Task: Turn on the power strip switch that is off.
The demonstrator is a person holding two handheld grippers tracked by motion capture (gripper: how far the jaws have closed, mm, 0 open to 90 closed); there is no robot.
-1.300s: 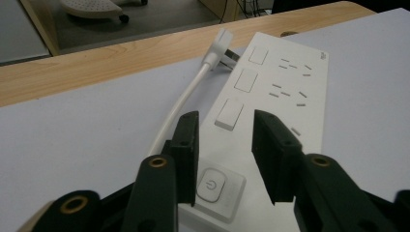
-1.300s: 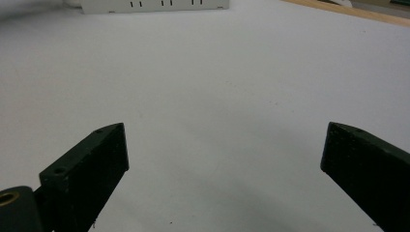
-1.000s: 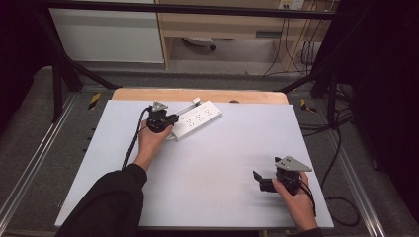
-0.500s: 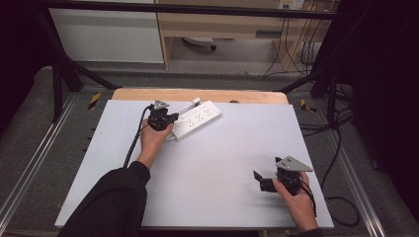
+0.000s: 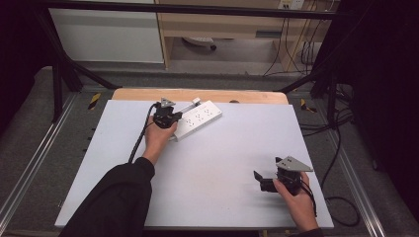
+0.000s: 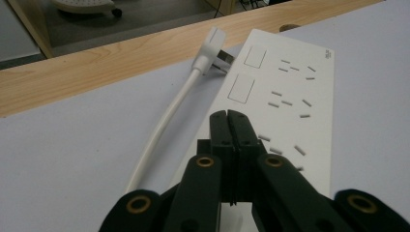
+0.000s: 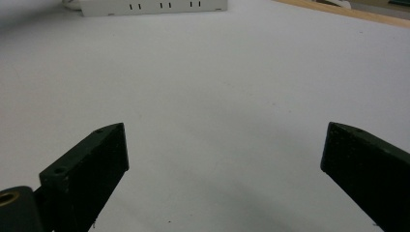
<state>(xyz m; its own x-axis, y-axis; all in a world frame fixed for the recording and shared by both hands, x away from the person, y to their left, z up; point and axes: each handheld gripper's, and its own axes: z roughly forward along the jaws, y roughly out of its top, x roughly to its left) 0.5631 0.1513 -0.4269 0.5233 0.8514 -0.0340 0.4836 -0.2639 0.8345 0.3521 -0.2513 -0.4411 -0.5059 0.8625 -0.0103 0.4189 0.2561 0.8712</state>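
A white power strip (image 5: 201,116) lies at an angle near the table's far edge, its sockets facing up (image 6: 285,96). Its white cable (image 6: 159,130) runs along the strip's side and ends in a plug (image 6: 212,44) lying by the strip's far end. My left gripper (image 5: 167,114) is shut, with nothing between its jaws, and its tips (image 6: 227,117) hover over the strip's near end. Low at the front right, my right gripper (image 5: 260,180) is open and points left across the bare mat (image 7: 225,140). The strip (image 7: 154,6) lies far ahead of it.
A white mat (image 5: 212,168) covers the table, and a wooden strip (image 5: 197,95) shows along its far edge. Black frame rails and cables run around the table, with cables trailing on the floor at the right (image 5: 336,148).
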